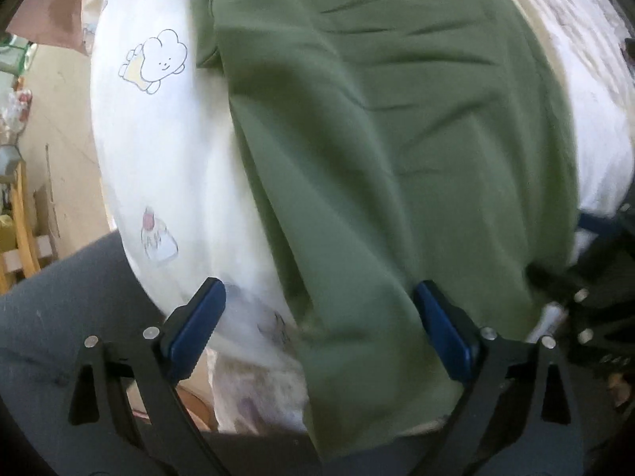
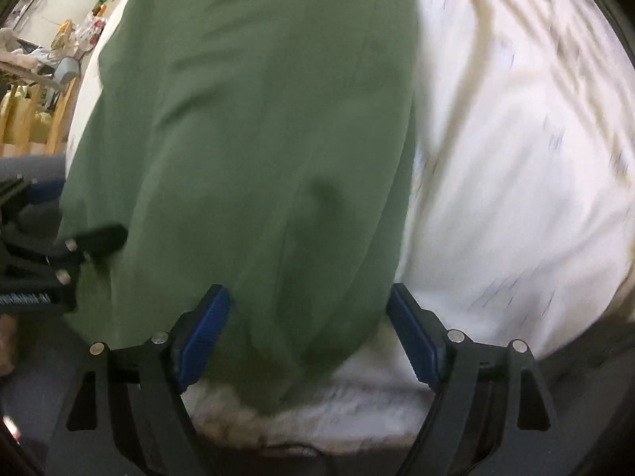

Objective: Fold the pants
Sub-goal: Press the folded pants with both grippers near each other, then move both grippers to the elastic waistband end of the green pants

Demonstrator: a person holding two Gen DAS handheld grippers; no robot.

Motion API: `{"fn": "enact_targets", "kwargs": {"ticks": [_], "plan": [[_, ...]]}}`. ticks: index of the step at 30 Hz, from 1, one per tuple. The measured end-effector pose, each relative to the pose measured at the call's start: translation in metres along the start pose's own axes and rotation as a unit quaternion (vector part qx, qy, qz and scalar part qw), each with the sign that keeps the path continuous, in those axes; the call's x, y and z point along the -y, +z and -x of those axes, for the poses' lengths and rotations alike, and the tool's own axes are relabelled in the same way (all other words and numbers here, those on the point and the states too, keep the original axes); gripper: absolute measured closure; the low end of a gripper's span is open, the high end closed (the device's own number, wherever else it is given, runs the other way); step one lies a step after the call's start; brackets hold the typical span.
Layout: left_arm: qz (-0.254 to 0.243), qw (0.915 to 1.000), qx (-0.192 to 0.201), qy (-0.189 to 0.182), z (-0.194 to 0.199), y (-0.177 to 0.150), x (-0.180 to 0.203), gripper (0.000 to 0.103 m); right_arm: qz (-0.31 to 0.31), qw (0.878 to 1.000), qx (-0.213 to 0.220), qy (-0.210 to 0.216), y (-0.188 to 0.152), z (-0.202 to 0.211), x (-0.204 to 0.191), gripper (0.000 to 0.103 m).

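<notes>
Green pants [image 1: 377, 158] lie flat on the white printed sheet [image 1: 158, 166], filling the centre of both wrist views. Left gripper [image 1: 317, 329] and right gripper [image 2: 309, 333] both spread wide over the near edge, gripping nothing. Risk: pads pinch the sheet along with the cloth, or the layers slip and the fold skews.

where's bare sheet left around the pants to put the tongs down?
Widest free patch: white sheet right of the green pants, out to the bed's edge. A narrower strip lies left of the pants, around the cloud print. A thin band of sheet shows below the near hem. Crowded: the near end, where the open left tongs and right tongs both hover.
</notes>
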State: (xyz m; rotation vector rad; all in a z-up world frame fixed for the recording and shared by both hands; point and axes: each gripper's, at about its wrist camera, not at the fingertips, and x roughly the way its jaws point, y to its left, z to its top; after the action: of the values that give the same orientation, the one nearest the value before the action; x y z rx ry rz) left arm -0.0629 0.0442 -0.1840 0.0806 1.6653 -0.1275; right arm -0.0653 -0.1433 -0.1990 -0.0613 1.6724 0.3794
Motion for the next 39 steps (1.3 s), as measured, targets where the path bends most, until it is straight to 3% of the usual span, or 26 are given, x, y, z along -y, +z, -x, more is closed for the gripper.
{"fn": "enact_targets", "kwargs": {"ticks": [3, 6, 11, 16, 21, 25, 31, 35, 39], "plan": [[0.004, 0.9984, 0.057, -0.003, 0.031, -0.006, -0.006, 0.009, -0.013, 0.999, 0.046, 0.011, 0.002, 0.025, 0.008, 0.020], [0.020, 0.9930, 0.116, 0.001, 0.061, 0.004, -0.013, 0.009, -0.035, 0.991, 0.125, 0.037, 0.020, 0.073, 0.020, 0.020], [0.100, 0.9772, 0.184, -0.035, 0.103, 0.017, -0.036, 0.009, -0.060, 0.963, 0.256, 0.055, 0.045, 0.158, 0.033, 0.020], [0.111, 0.9665, 0.227, -0.043, 0.144, 0.035, -0.042, 0.009, -0.068, 0.934, 0.343, 0.079, 0.041, 0.206, 0.053, 0.020], [0.131, 0.9558, 0.259, -0.046, 0.175, 0.056, -0.065, 0.009, -0.069, 0.916, 0.367, 0.143, 0.063, 0.213, 0.069, 0.020], [0.150, 0.9515, 0.266, -0.034, 0.183, 0.076, -0.085, 0.009, -0.069, 0.918, 0.366, 0.136, 0.088, 0.199, 0.072, 0.020], [0.172, 0.9391, 0.297, -0.023, 0.203, 0.120, -0.117, 0.009, -0.079, 0.911, 0.355, 0.194, 0.148, 0.206, 0.082, 0.020], [0.170, 0.9312, 0.321, -0.034, 0.217, 0.169, -0.133, 0.009, -0.064, 0.911, 0.363, 0.186, 0.203, 0.218, 0.086, 0.020], [0.163, 0.9230, 0.346, -0.038, 0.228, 0.245, -0.152, 0.009, -0.048, 0.916, 0.365, 0.159, 0.272, 0.228, 0.097, 0.020]]}}
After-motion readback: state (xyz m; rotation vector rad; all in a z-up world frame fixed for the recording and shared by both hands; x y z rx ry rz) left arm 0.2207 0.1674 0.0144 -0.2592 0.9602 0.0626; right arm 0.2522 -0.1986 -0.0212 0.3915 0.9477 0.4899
